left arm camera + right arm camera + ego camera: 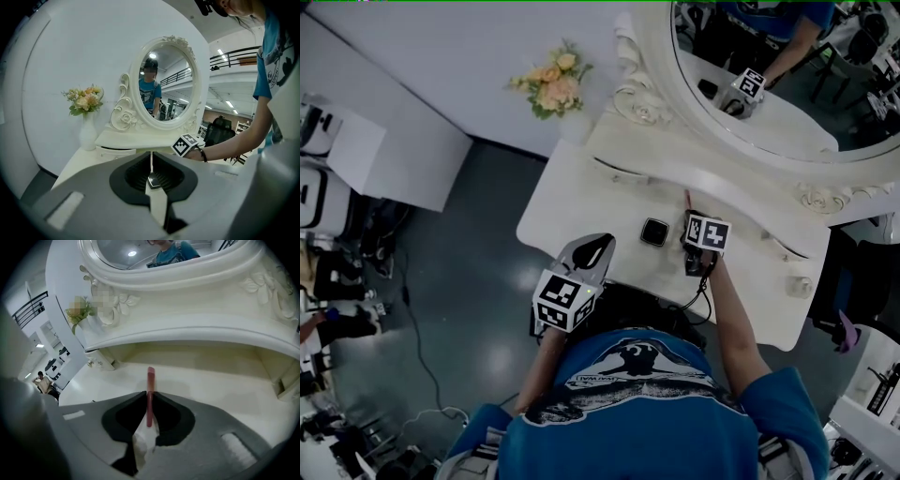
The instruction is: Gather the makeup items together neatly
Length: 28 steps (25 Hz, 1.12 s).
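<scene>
The person in the blue shirt leans over a white counter (572, 202) with a big oval mirror (769, 75) in a carved frame rising behind it. The right gripper (149, 394) reaches out over the middle of the counter, and its fingers are pinched narrow on a thin red stick (150, 380), a slim makeup pencil by the look of it. The stick is clamped edge-on between the pads, its far end poking out past the fingertips toward the recess under the mirror's shelf. I cannot tell whether the stick's tip rests on the counter or hangs just above it. Just to the left of that gripper, apart from it, a small black compact (654, 232) with a square outline lies flat on the counter. The left gripper (602, 242) hangs back over the near edge of the counter, close to the person's chest, pointing toward the mirror. Its fingers are drawn together with nothing between them, only a hairline slit showing where they meet. From that gripper's own view the right gripper's marker cube shows ahead, low in front of the mirror frame. At the far left corner, beside the mirror's scrollwork, stands a white vase of flowers (551, 82) in peach and yellow, well apart from both grippers and the makeup.
</scene>
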### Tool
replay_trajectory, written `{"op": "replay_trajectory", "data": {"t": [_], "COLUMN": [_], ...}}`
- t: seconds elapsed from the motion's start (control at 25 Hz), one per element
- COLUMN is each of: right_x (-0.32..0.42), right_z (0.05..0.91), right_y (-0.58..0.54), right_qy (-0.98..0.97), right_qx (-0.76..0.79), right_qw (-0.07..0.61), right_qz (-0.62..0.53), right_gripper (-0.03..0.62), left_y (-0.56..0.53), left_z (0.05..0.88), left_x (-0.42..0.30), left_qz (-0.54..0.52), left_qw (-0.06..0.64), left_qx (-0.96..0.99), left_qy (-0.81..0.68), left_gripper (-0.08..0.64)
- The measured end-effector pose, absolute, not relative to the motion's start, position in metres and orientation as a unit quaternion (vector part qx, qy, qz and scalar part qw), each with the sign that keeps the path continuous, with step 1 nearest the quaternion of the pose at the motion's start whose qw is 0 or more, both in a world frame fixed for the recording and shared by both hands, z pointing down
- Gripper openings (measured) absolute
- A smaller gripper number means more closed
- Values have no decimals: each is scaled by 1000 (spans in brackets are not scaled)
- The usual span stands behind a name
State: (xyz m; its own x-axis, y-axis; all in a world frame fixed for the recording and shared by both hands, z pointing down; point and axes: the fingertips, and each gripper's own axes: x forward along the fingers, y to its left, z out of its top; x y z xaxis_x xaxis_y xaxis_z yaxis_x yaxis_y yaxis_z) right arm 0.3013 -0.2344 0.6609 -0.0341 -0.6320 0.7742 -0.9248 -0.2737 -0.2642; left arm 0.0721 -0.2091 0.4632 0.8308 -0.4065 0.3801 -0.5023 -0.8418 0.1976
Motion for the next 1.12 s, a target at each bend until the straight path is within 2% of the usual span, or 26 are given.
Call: {"op": "replay_trajectory", "data": {"t": [0.36,0.8,1.12], "right_x": [309,321,321], "right_z": [656,635,640], "right_y": [-226,-176,-124], "right_qy": [-563,-544,-504], "right_qx": [682,712,733], "right_qw": [117,116,82], "right_qz": [452,430,449], "right_gripper": [48,48,48], "left_y": [-213,-206,-194], "left_z": [461,463,467], "left_x": [63,86,112], "left_qz": [162,166,173], "left_qw": [145,138,130], "left_qx": [944,958,967], "left_qy": [-247,-190,-133], "left_gripper": [26,26,26]}}
